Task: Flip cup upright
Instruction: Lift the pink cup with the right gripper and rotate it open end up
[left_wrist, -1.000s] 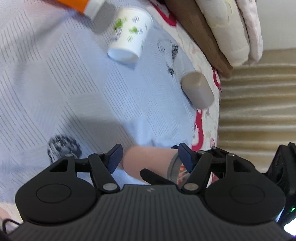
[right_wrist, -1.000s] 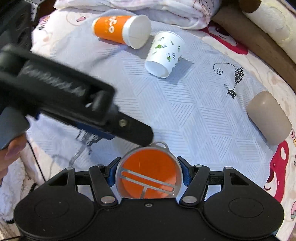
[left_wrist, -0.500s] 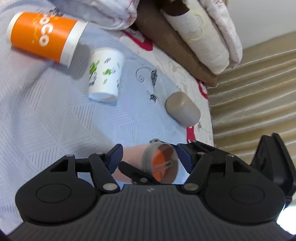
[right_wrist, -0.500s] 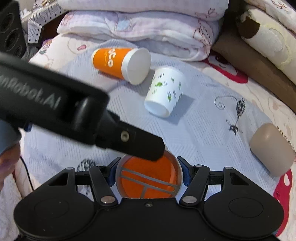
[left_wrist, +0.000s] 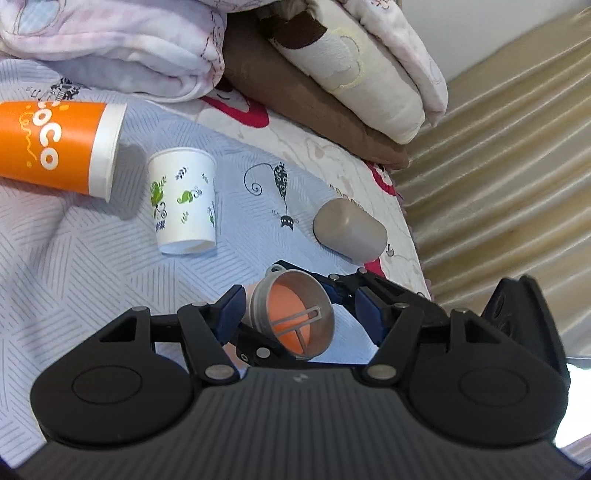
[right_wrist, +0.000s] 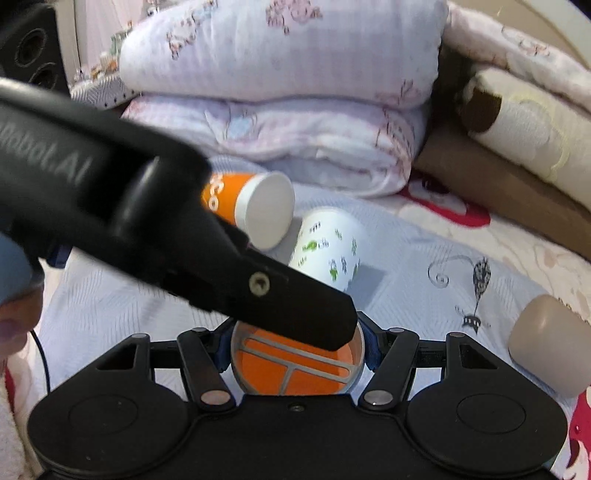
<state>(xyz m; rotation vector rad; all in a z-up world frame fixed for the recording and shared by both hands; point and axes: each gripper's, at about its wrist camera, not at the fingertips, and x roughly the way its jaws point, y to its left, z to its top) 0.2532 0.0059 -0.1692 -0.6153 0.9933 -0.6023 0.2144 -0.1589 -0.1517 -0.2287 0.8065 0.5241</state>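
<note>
An orange cup with a grey rim and a grey strainer insert sits between my right gripper's fingers, which are shut on it, mouth facing the camera. In the left wrist view the same cup lies between my left gripper's open fingers, with the right gripper's fingers clamped on it. The left gripper's body crosses the right wrist view just above the cup.
On the blue-grey bedspread lie an orange paper cup on its side, a white leaf-print paper cup and a beige cup near the bed's right edge. Folded quilts and pillows are piled behind. A curtain hangs at right.
Both grippers have tilted up, so the quilts fill more of the view. The orange cup's mouth now faces the left camera, and the left gripper sits closer over the cup.
</note>
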